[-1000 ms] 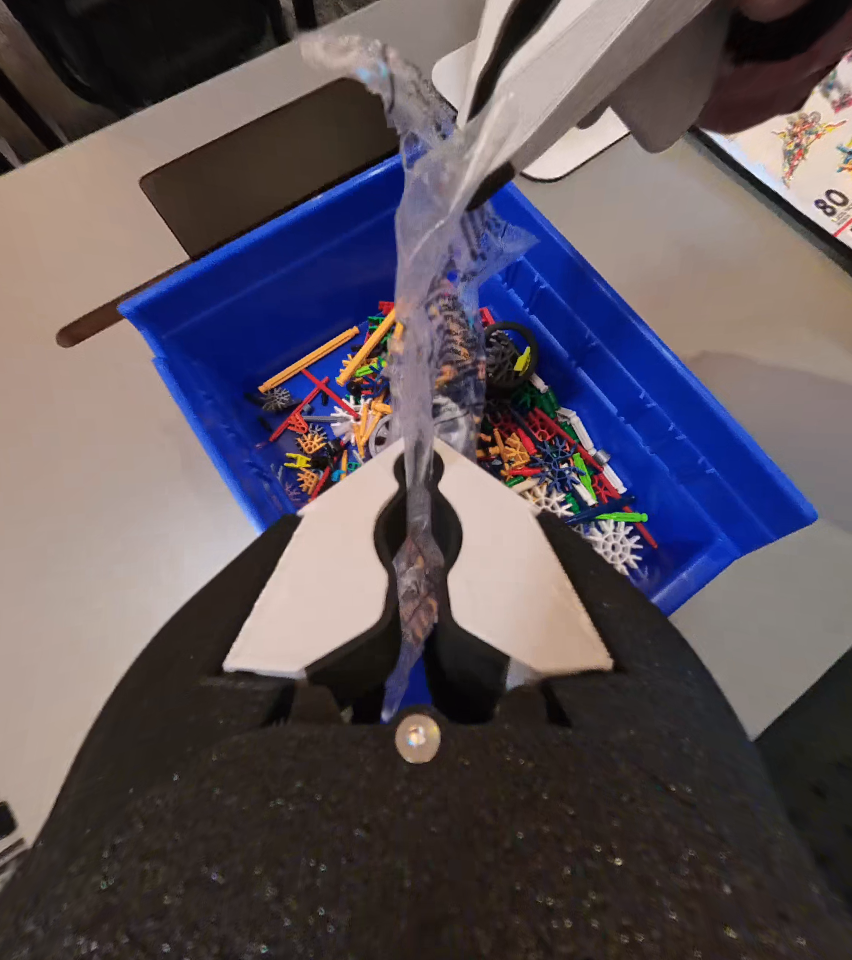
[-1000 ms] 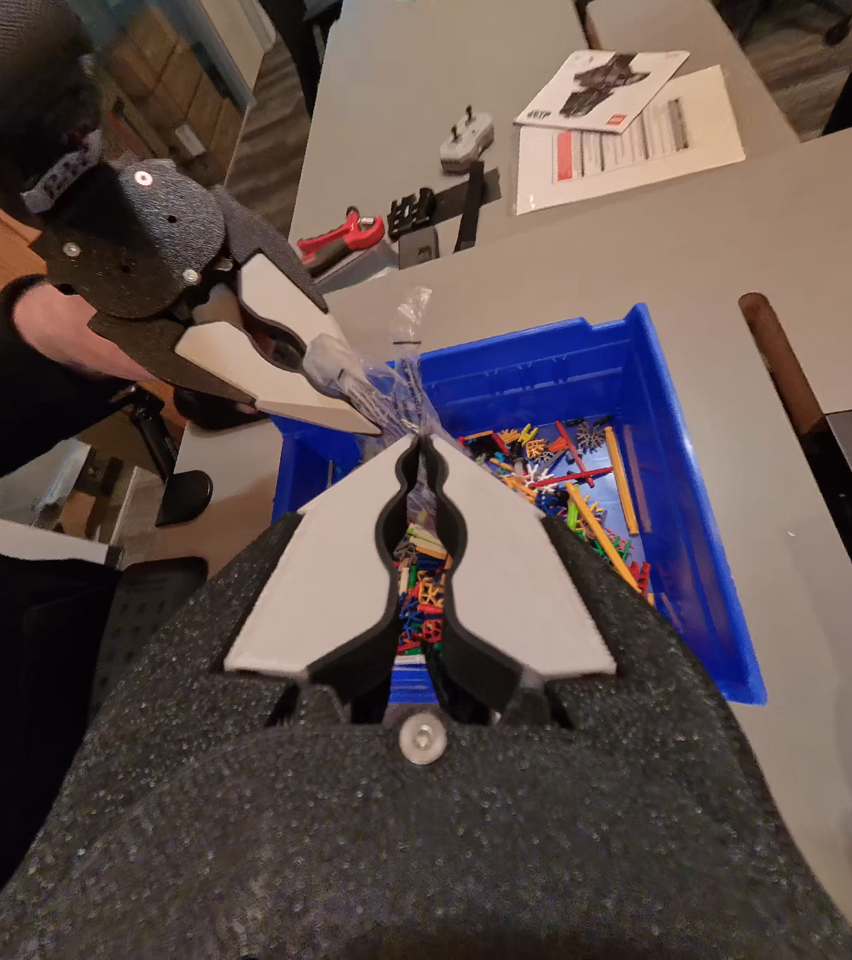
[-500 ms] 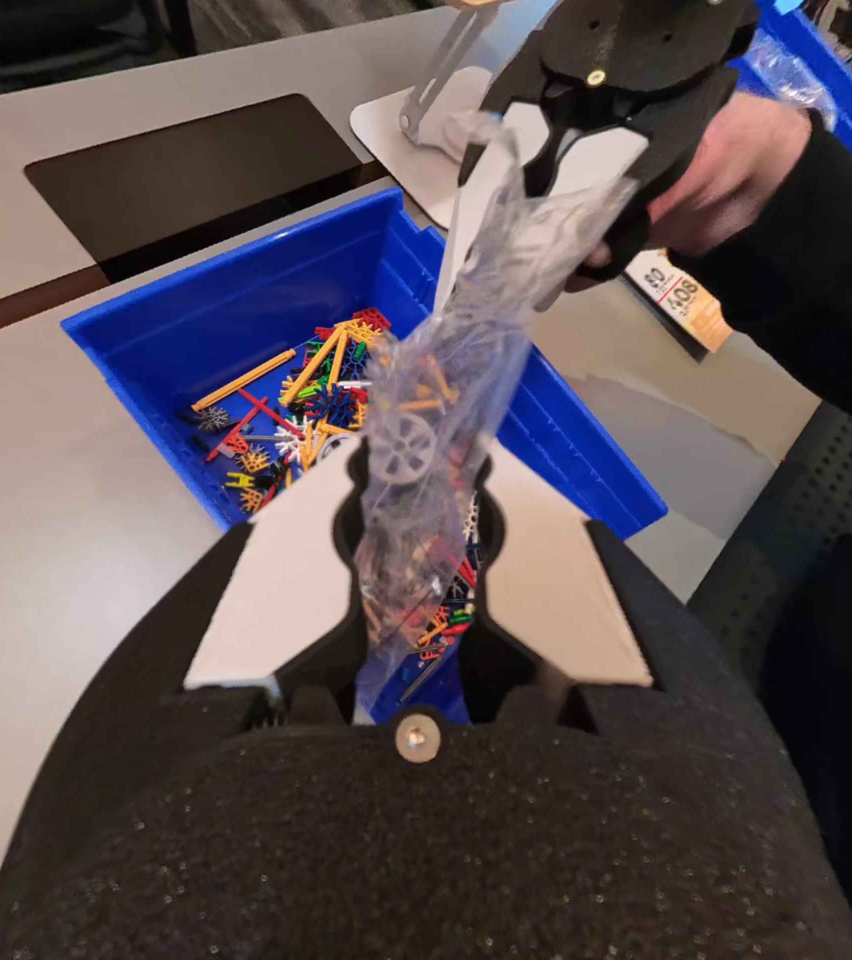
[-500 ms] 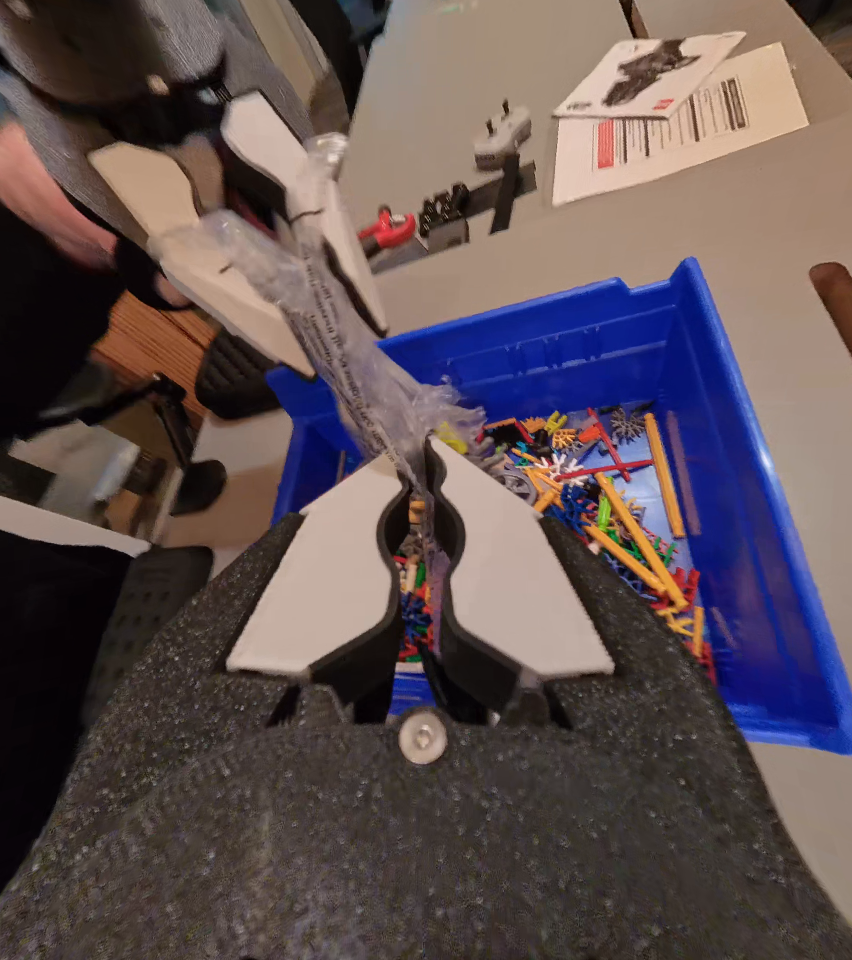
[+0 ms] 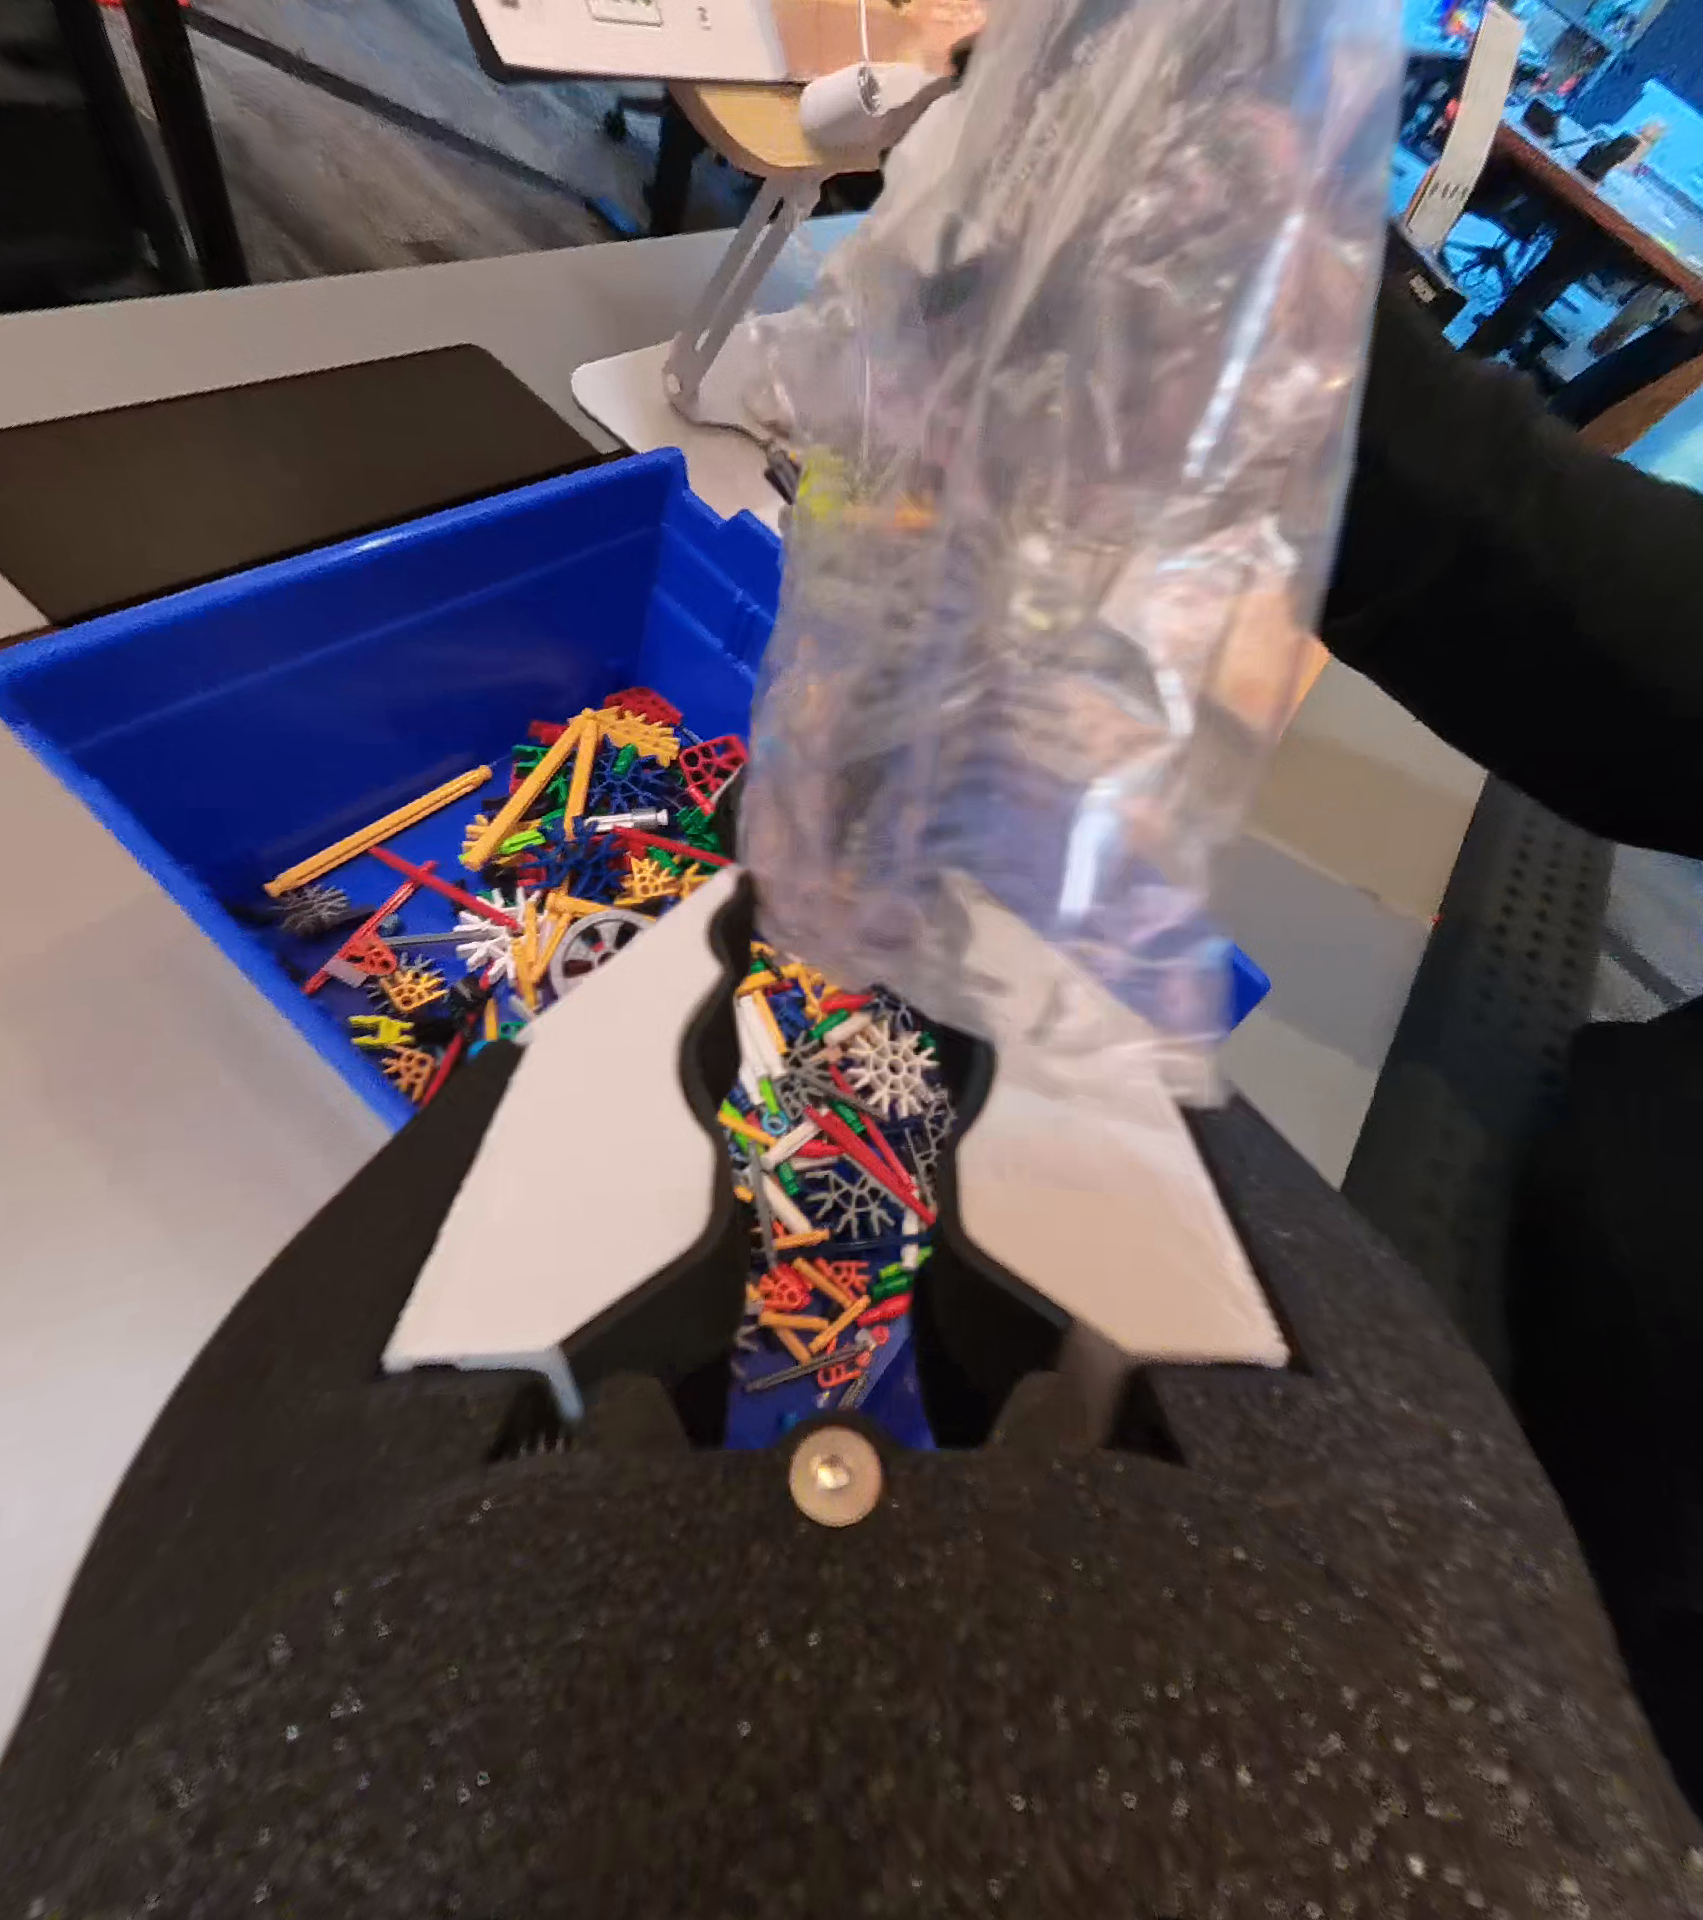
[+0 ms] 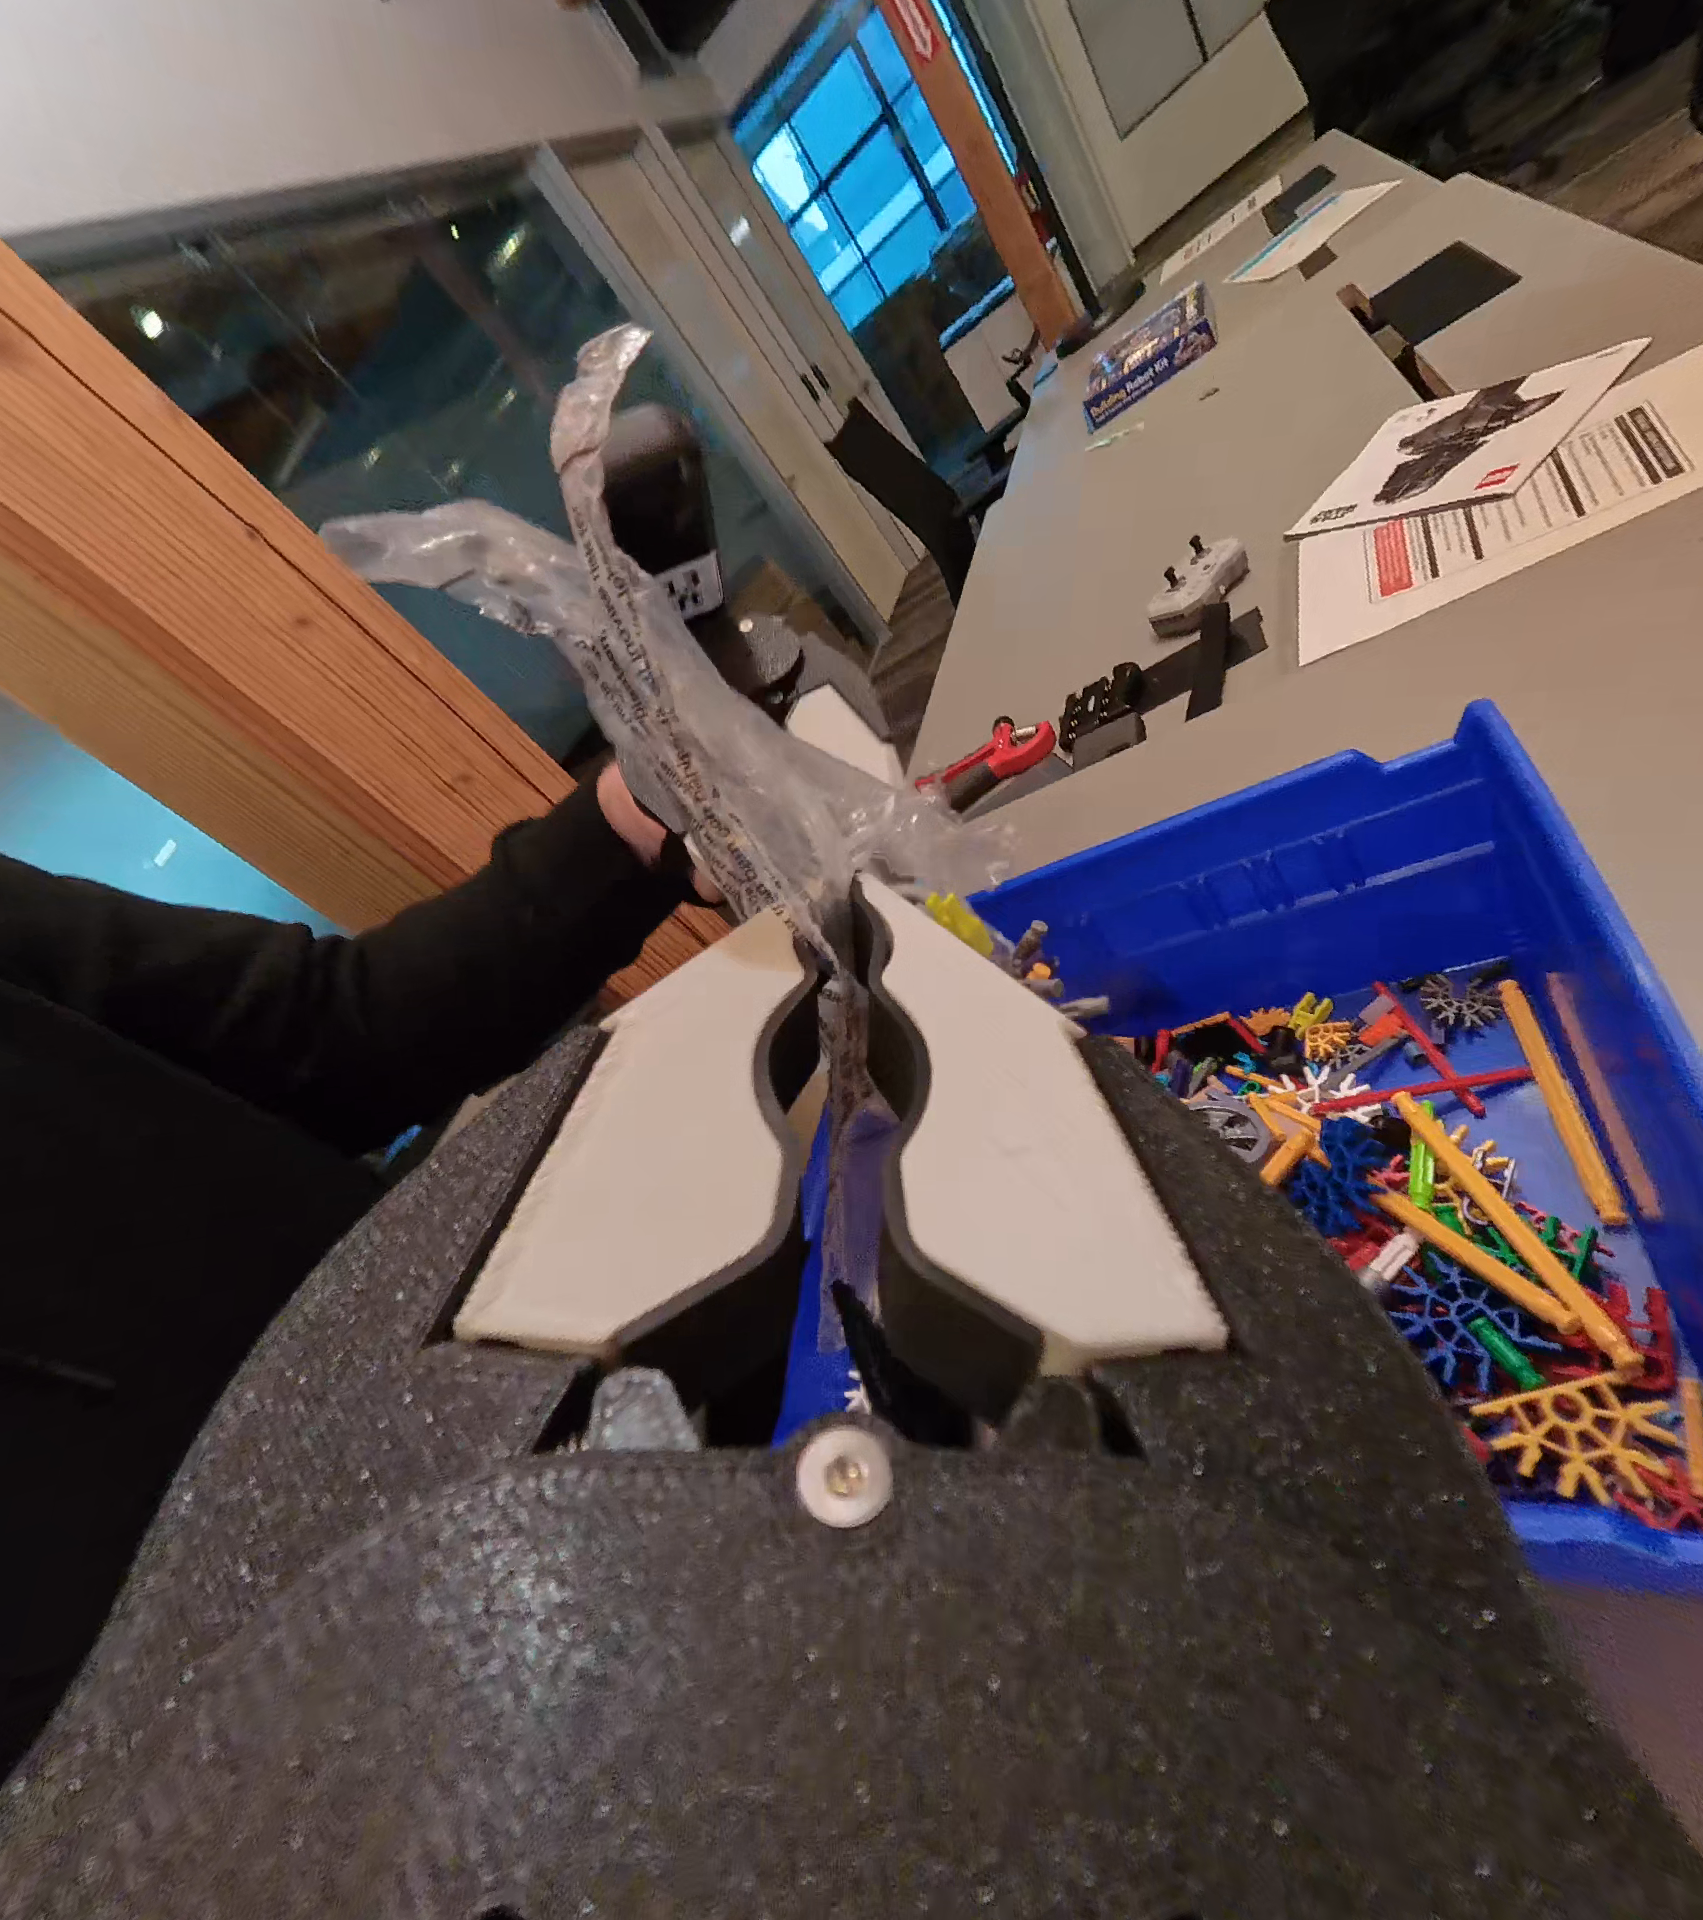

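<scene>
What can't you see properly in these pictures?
- Left view: right gripper, hidden behind the bag.
- Left view: bin's right wall, covered by the bag.
- Right view: left gripper, behind the bag; only the hand shows.
- Right view: bin's near corner, behind the right gripper.

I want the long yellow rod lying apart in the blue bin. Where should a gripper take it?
Grip the long yellow rod at mid-length from above, jaws across its thin width: it lies flat on the blue plastic bin floor, clear of the pile.
</scene>
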The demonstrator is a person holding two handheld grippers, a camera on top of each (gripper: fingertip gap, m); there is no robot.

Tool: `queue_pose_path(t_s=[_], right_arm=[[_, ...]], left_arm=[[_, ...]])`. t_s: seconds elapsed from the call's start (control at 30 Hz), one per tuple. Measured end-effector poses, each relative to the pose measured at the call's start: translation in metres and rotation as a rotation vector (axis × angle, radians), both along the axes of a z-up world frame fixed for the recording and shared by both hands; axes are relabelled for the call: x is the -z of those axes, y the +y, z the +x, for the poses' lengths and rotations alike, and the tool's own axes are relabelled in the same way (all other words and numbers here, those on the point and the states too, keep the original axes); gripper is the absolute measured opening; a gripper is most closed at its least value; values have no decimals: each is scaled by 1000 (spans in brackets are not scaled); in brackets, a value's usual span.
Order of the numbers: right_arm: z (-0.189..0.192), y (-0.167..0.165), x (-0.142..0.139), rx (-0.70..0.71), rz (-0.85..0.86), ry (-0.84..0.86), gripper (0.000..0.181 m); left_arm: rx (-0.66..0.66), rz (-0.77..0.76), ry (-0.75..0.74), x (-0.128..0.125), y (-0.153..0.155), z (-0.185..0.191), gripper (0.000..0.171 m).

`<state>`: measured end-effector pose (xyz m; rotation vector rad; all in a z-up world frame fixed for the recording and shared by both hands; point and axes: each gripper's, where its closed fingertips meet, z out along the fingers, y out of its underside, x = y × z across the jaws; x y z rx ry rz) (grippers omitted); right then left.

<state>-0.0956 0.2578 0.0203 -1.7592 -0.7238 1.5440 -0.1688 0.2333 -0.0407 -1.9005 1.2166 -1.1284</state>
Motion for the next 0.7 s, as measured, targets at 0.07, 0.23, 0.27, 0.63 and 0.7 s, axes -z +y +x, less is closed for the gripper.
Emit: queue_pose_path(t_s=[0.07, 0.23, 0.27, 0.63, 0.7], right_arm=[[3, 3, 4, 16, -26, 12, 0], [10, 13, 22, 80, -72, -29, 0], [12, 15, 27, 96, -78, -51, 0], [-5, 11, 74, 106, -81, -304, 0], [-10, 12, 76, 115, -76, -301, 0]], left_arm=[[17, -14, 0, 4, -6, 4, 12], [-38, -108, -42, 4, -3, 1, 0], [-41, -157, -46, 6, -5, -1, 0], [-66, -328, -131, -33, -7, -6, 0], [-63, -329, -142, -37, -6, -3, 0]])
